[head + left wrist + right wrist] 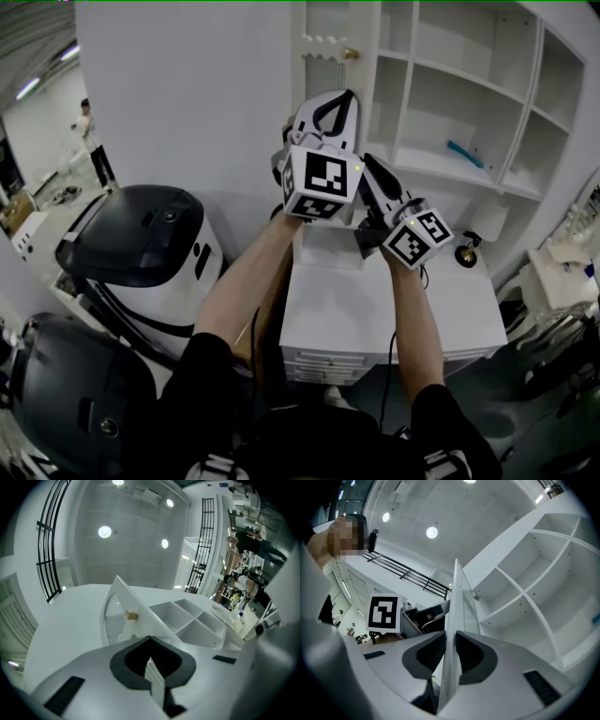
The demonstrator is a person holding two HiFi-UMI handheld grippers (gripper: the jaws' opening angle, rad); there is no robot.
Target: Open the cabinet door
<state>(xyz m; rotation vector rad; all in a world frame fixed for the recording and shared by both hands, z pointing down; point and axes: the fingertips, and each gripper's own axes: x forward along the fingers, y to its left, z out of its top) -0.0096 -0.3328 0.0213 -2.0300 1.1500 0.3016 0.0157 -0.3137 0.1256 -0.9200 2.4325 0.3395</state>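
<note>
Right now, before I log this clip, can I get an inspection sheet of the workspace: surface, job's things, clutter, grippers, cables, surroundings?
Surface: white desk top, mostly bare.
Job's things: cabinet door ajar, with a brass knob on its slatted face.
Clutter: blue item on a shelf; small dark object at the back of the desk.
Grippers: right gripper shut on the door's edge; left gripper shut, tips at the door's lower edge, grip on it unclear.
Cables: black cable hanging beside the right forearm.
Surroundings: open white shelves; black-and-white machines on the left; a person standing far off.
</note>
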